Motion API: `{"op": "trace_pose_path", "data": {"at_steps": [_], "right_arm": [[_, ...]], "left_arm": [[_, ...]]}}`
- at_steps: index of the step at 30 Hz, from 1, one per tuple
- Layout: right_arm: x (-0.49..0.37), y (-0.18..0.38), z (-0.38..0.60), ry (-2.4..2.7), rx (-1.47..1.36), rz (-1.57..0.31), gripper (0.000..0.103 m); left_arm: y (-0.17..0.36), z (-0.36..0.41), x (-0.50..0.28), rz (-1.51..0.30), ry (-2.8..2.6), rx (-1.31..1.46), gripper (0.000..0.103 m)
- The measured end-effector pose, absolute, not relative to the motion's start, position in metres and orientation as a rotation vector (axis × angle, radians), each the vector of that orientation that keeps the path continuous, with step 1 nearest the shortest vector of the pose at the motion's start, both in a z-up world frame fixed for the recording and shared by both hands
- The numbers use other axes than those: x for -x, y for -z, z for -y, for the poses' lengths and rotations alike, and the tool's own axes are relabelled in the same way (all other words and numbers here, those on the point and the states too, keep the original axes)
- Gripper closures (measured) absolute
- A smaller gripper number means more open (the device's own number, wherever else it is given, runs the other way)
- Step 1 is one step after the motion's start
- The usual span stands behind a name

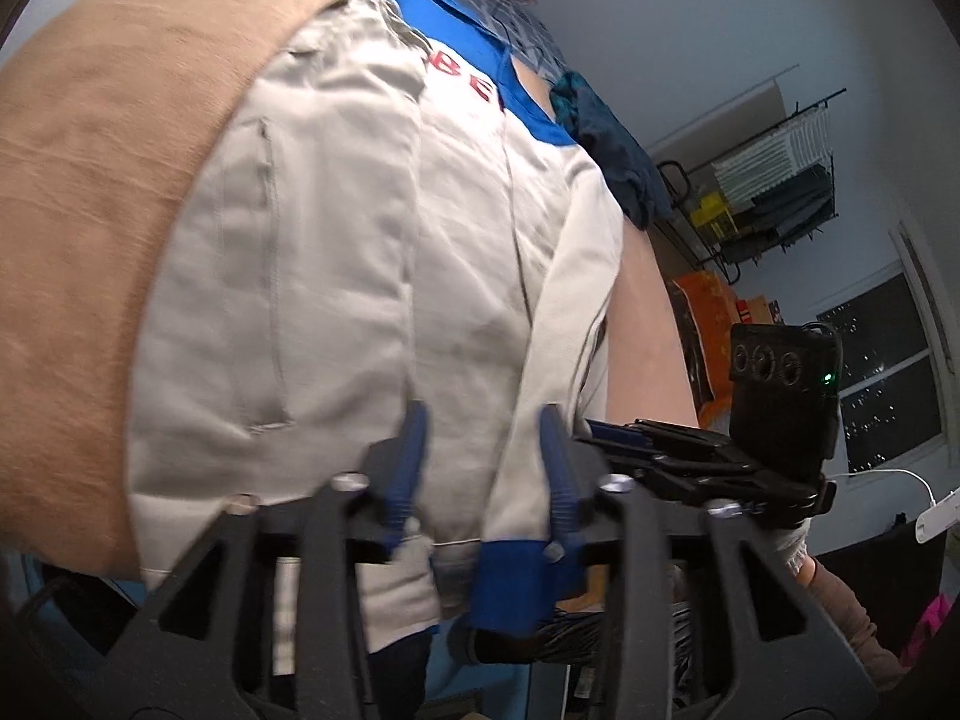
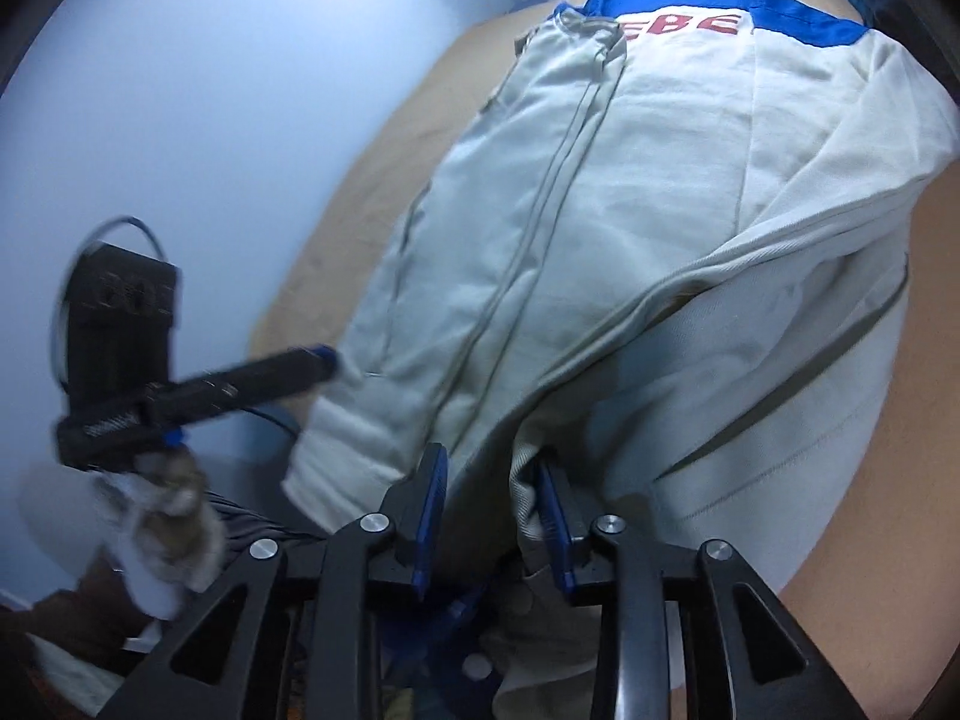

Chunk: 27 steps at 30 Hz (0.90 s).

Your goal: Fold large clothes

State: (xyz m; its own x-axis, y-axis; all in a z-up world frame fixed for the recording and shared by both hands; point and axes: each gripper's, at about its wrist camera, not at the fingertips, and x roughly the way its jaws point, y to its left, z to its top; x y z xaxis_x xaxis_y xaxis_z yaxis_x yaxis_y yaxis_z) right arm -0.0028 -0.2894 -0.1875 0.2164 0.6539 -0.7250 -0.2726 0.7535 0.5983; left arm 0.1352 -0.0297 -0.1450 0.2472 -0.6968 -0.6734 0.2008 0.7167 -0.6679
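Note:
A cream sweatshirt (image 1: 360, 240) with a blue collar and red letters lies flat on a tan surface (image 1: 108, 120), its sides folded inward. My left gripper (image 1: 483, 450) stands over the near hem with its blue pads apart; cloth and a blue cuff (image 1: 510, 588) lie between them without being pinched. In the right wrist view the same sweatshirt (image 2: 630, 210) fills the middle. My right gripper (image 2: 492, 486) is open over the near edge, with a fold of cloth rising between the pads. The left gripper (image 2: 321, 360) shows at the left, blurred, held by a gloved hand (image 2: 162, 516).
A dark blue-green heap of clothes (image 1: 606, 138) lies at the far edge of the tan surface. Beyond it stand a wire rack (image 1: 774, 180), an orange bag (image 1: 708, 312) and a dark window (image 1: 888, 372). A pale blue wall (image 2: 180, 90) is at the left.

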Motion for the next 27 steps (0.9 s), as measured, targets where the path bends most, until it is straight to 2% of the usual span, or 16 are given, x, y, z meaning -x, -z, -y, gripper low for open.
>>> {"op": "trace_pose_path", "data": {"at_steps": [2, 4, 9, 10, 11, 13, 22, 25, 26, 27], "right_arm": [[0.008, 0.183, 0.304, -0.662, -0.438, -1.173, 0.069], [0.013, 0.178, 0.324, -0.661, -0.520, -1.143, 0.068], [0.019, 0.175, 0.367, -0.585, -0.635, -1.091, 0.065], [0.019, 0.178, 0.372, -0.542, -0.630, -1.098, 0.065], [0.020, 0.180, 0.375, -0.517, -0.625, -1.108, 0.073], [0.024, 0.190, 0.373, -0.499, -0.626, -1.134, 0.076], [0.049, 0.206, 0.295, -0.655, -0.366, -1.264, 0.076], [0.044, 0.196, 0.329, -0.583, -0.459, -1.204, 0.062], [0.042, 0.193, 0.343, -0.555, -0.489, -1.180, 0.053], [0.040, 0.190, 0.360, -0.511, -0.527, -1.152, 0.048]], "left_arm": [[0.146, 0.040, -0.135, -1.185, 0.672, 0.498, 0.055], [0.148, 0.050, -0.135, -1.199, 0.691, 0.485, 0.047], [0.151, 0.069, -0.140, -1.227, 0.692, 0.495, 0.046], [0.150, 0.071, -0.142, -1.223, 0.685, 0.496, 0.046], [0.149, 0.072, -0.144, -1.219, 0.679, 0.496, 0.046], [0.145, 0.073, -0.148, -1.206, 0.666, 0.496, 0.046], [0.169, 0.088, -0.148, -1.303, 0.687, 0.481, 0.045], [0.175, 0.101, -0.141, -1.332, 0.724, 0.429, 0.045], [0.175, 0.104, -0.139, -1.331, 0.728, 0.412, 0.045], [0.175, 0.107, -0.138, -1.329, 0.729, 0.395, 0.045]]}}
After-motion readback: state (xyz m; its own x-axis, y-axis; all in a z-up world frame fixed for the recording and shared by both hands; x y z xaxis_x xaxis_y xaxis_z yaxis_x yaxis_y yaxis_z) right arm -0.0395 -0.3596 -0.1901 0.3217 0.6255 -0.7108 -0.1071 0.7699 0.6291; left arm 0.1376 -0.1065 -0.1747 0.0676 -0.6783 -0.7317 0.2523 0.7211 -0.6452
